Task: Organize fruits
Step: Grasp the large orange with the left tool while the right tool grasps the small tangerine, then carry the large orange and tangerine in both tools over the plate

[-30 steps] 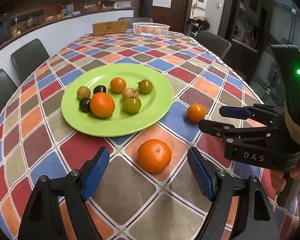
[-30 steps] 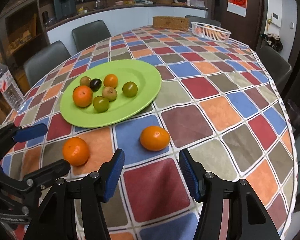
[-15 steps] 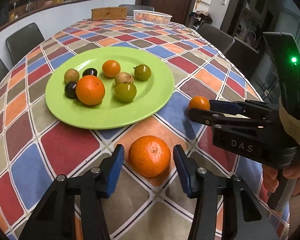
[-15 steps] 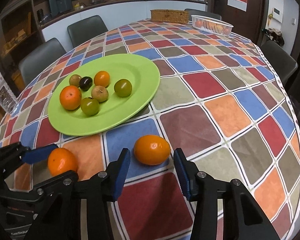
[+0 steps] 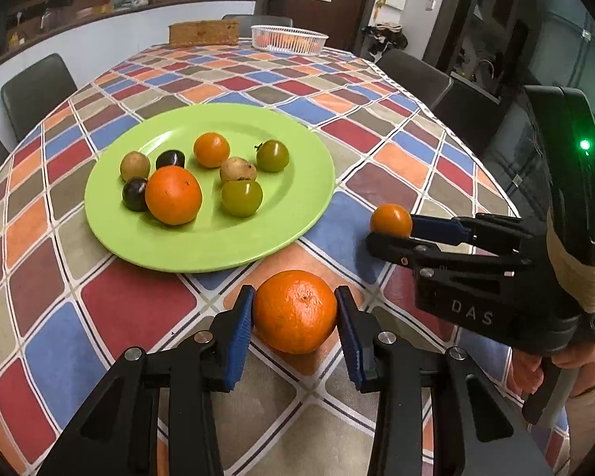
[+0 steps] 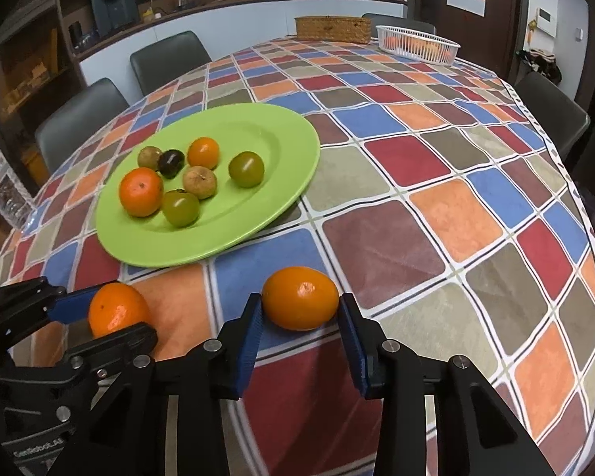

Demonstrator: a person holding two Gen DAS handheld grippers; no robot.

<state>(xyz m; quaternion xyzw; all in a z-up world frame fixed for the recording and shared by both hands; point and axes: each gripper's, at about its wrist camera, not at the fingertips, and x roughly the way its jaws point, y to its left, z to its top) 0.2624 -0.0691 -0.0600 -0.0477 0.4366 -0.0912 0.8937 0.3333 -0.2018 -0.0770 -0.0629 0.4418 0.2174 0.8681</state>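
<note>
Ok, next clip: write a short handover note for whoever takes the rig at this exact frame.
Left hand-held gripper: pads against both sides of the large orange, which sits on the tablecloth.
Right hand-held gripper: pads at both sides of the smaller orange, also on the cloth.
Green plate: seven fruits visible from the right, eight from the left.
Done: both oranges bracketed.
Left: probably lift each orange onto the plate.
</note>
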